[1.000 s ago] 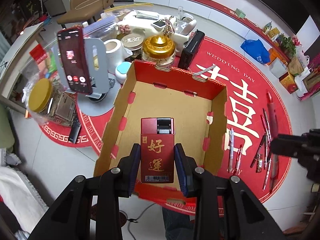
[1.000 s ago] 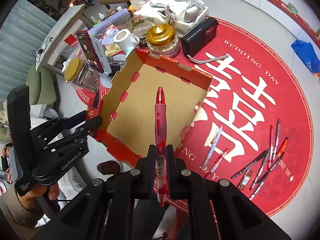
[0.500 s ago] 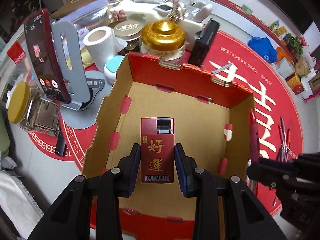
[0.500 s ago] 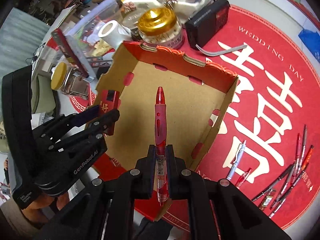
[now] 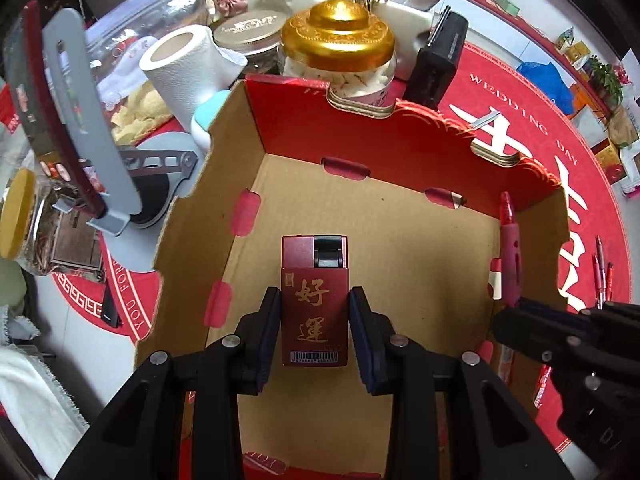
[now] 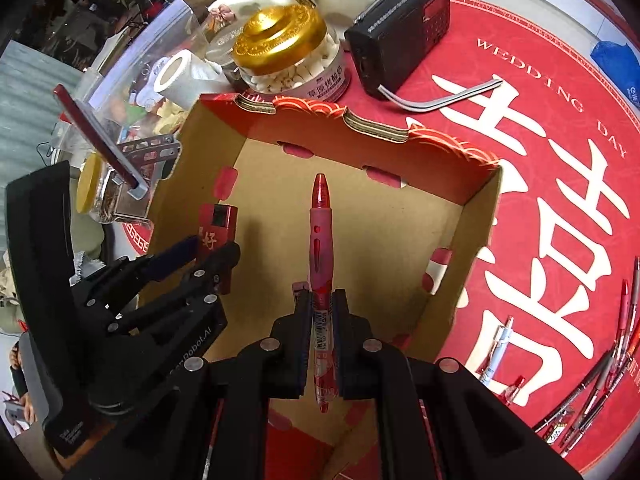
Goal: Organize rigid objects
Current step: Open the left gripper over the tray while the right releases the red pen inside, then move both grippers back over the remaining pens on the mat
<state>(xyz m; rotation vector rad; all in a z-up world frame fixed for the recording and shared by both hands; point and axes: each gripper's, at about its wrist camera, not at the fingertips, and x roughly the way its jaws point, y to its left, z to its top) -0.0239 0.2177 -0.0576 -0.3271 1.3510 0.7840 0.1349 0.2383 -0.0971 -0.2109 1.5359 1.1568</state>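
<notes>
My left gripper (image 5: pixel 314 334) is shut on a dark red box with gold characters (image 5: pixel 314 300) and holds it over the floor of the open cardboard box (image 5: pixel 400 248). My right gripper (image 6: pixel 321 312) is shut on a red pen (image 6: pixel 320 232) that points forward over the same cardboard box (image 6: pixel 360 220). In the right wrist view the left gripper (image 6: pixel 216 254) and its red box (image 6: pixel 216 228) are at the box's left side. In the left wrist view the red pen (image 5: pixel 509 248) and the right gripper (image 5: pixel 520 320) are at the box's right wall.
Behind the box stand a gold-lidded jar (image 5: pixel 340 52), a paper roll (image 5: pixel 184 68), a black radio (image 6: pixel 400 28) and a phone on a grey stand (image 5: pixel 72 120). Several pens (image 6: pixel 600 368) lie on the red mat (image 6: pixel 560 160) to the right.
Both grippers have moved forward and down into the cardboard box, which now looks bigger. The red box and the pen stay gripped.
</notes>
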